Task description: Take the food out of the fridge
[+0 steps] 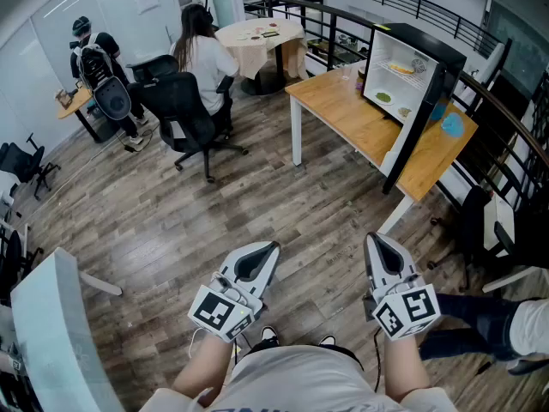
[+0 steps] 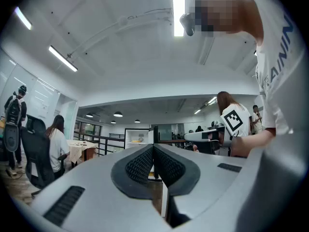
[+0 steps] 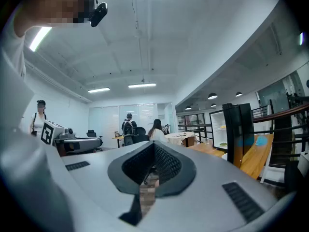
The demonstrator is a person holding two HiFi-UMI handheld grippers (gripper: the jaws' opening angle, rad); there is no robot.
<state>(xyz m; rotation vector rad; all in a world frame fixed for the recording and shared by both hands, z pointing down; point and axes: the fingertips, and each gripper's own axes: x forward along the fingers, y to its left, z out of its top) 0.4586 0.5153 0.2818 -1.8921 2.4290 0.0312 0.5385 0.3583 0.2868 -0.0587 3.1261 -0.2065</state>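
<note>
A small black fridge (image 1: 412, 75) stands on the wooden table (image 1: 343, 114) at the far right, several steps away, with its door (image 1: 425, 110) swung open. Yellow food (image 1: 400, 69) lies on its upper shelf and a green item (image 1: 383, 97) on the lower one. My left gripper (image 1: 270, 249) and right gripper (image 1: 375, 240) are held level near my waist, above the wood floor, both shut and empty. In the left gripper view the shut left gripper (image 2: 153, 147) points toward the distant fridge (image 2: 137, 137). In the right gripper view the fridge (image 3: 232, 129) lies right of the shut right gripper (image 3: 154, 144).
A black office chair (image 1: 184, 114) and a seated person (image 1: 204, 54) are ahead on the left, beside a round table (image 1: 257, 33). Another person (image 1: 90, 58) sits at a desk further left. A dark railing (image 1: 506, 101) runs behind the table. A pale panel (image 1: 51, 333) stands near left.
</note>
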